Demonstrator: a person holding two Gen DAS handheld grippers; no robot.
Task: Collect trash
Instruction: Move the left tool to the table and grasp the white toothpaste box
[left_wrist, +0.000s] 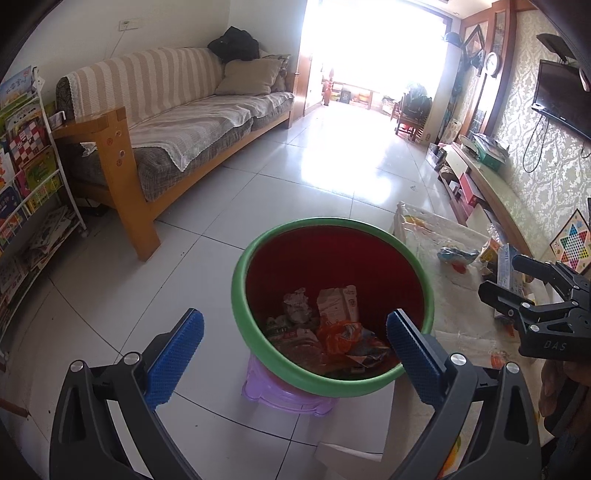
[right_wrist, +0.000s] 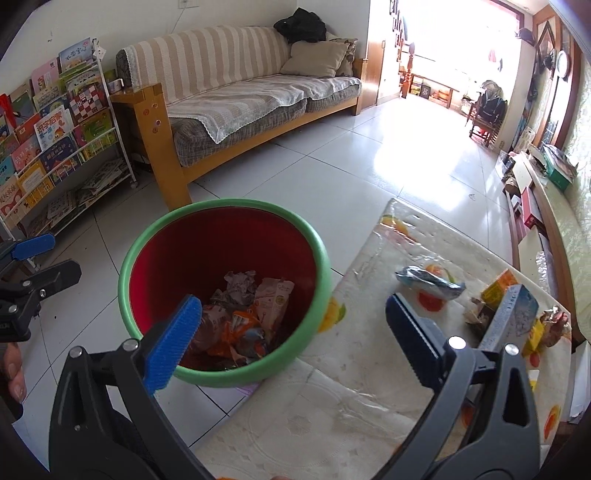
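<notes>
Both empty and spread wide: left gripper (left_wrist: 295, 341) over the red, green-rimmed bin (left_wrist: 255, 258) of crumpled wrappers (right_wrist: 240, 317); right gripper (right_wrist: 293, 319) astride bin rim and table (right_wrist: 332, 373) edge. More trash, blue packet (right_wrist: 428, 281) and cartons (right_wrist: 511, 317), toward the table's far right edge. "DAS" legible on the right gripper body; carton print unreadable.

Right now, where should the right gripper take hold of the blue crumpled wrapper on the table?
The blue wrapper lies flat and long, left to right. The open right gripper would likely best come from above and pinch its bulging middle across the narrow width.
</notes>
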